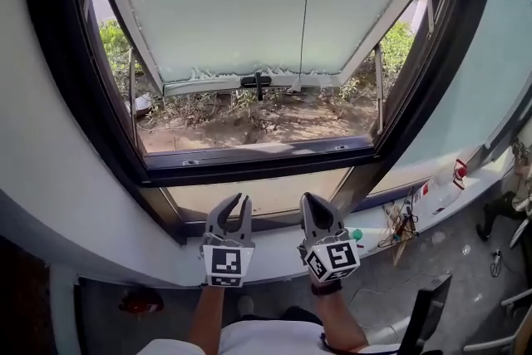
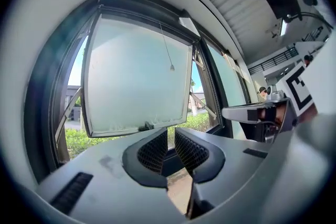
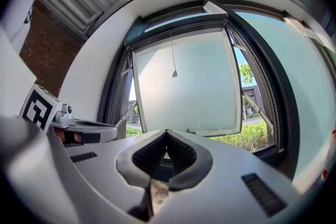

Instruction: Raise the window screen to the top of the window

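Left gripper (image 1: 240, 202) sits low, its ribbed black pads (image 2: 155, 150) a slit apart and holding nothing. The screen looks rolled into the top housing (image 3: 178, 22). Only its thin cord (image 3: 174, 74) dangles before the frosted pane (image 1: 233, 4). If the roller isn't latched, the screen could creep back down. Right gripper (image 1: 310, 199) has its pads together and is empty.

Left tool (image 1: 241, 202), right tool (image 1: 309, 200): grey curved jaws, black ribbed pads (image 2: 155, 152); black-white marker cubes (image 1: 226, 262); white shirt (image 1: 249, 341); black wristband (image 1: 326, 288)
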A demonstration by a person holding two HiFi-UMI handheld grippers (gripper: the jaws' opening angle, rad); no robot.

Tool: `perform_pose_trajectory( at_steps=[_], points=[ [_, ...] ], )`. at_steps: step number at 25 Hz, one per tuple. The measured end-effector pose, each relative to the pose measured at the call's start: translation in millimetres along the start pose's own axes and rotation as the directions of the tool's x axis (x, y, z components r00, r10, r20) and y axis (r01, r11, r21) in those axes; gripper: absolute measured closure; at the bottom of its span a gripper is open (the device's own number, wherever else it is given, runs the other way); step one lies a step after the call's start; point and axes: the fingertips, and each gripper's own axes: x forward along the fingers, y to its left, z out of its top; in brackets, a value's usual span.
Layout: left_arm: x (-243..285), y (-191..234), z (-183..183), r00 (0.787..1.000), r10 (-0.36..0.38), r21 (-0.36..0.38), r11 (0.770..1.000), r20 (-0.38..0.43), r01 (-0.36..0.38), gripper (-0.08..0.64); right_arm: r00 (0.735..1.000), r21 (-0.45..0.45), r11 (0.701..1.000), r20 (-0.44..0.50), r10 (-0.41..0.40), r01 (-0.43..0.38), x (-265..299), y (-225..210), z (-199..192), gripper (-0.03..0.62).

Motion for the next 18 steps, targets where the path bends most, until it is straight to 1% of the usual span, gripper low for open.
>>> perform_pose_trajectory(
  at_steps=[3,6,8,10,13,15,18],
  points=[
    [-15,-24,-3,1.0,0.007,-0.018,1.0,-0.004,-0.007,0.517,0.999,0.0,0.999,0.03,0.04,-0.04,-14,5,10,0.603],
    [-36,-51,9,0.999,0.033,-0.017,0.999,0.002,-0.033,0.517,0.992,-0.013,0.993,0.056,0.116,-0.115,-40,19,25,0.603],
    [-54,-74,16,0.998,0.057,-0.023,0.998,-0.005,-0.057,0.517,0.985,-0.013,0.987,0.056,0.161,-0.161,-71,27,30,0.603],
    [-72,-107,18,0.998,0.061,-0.035,0.997,-0.023,-0.062,0.517,0.982,0.013,0.983,0.044,0.182,-0.183,-113,25,30,0.603],
    [-94,-169,13,0.998,0.057,-0.056,0.997,-0.033,-0.059,0.517,0.985,0.067,0.982,0.019,0.174,-0.175,-168,-1,18,0.603],
    [-111,-204,2,0.996,0.069,-0.059,0.996,-0.06,-0.072,0.517,0.988,0.09,0.984,-0.018,0.155,-0.153,-197,-17,2,0.603],
    [-135,-237,-4,0.991,0.083,-0.061,0.994,-0.107,-0.09,0.517,0.989,0.114,0.984,-0.049,0.141,-0.135,-233,-32,-9,0.601]
  ],
)
